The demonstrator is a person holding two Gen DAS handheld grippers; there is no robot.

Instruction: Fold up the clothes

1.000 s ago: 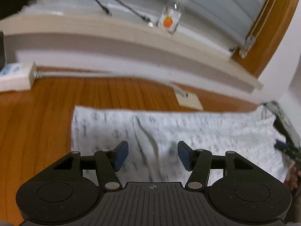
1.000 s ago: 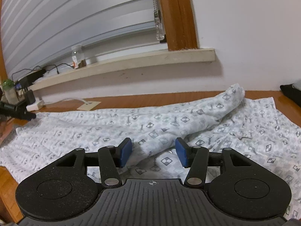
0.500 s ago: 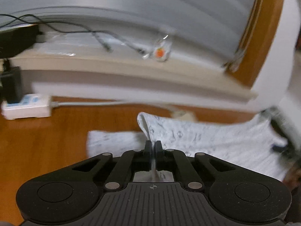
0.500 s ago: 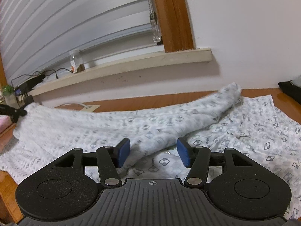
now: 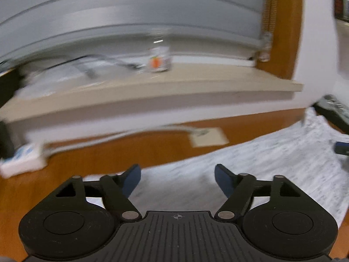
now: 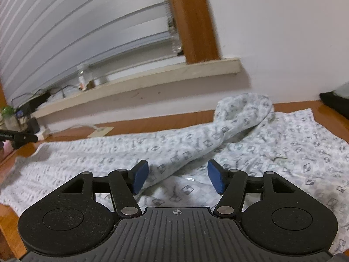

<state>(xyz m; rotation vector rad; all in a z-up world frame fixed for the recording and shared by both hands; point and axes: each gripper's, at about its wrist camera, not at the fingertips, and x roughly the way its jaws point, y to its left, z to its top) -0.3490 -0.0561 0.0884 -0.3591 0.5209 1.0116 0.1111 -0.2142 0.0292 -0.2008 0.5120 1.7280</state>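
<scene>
White patterned cotton garment (image 6: 196,144) lies spread across the orange-brown wooden tabletop (image 5: 109,152), one long section laid diagonally over it and bunched into a hump near the wall. Left gripper (image 5: 177,178) and right gripper (image 6: 177,174) hover above the cloth, jaws wide apart, holding nothing. A shallow pinch could drag the loose layers askew. Bare wood borders the cloth's left edge; the beige window ledge (image 6: 152,76) stands well clear.

Home room: window blinds (image 6: 65,28), wooden sill (image 6: 152,76), power strip (image 5: 21,161), wood floor (image 5: 130,150).
</scene>
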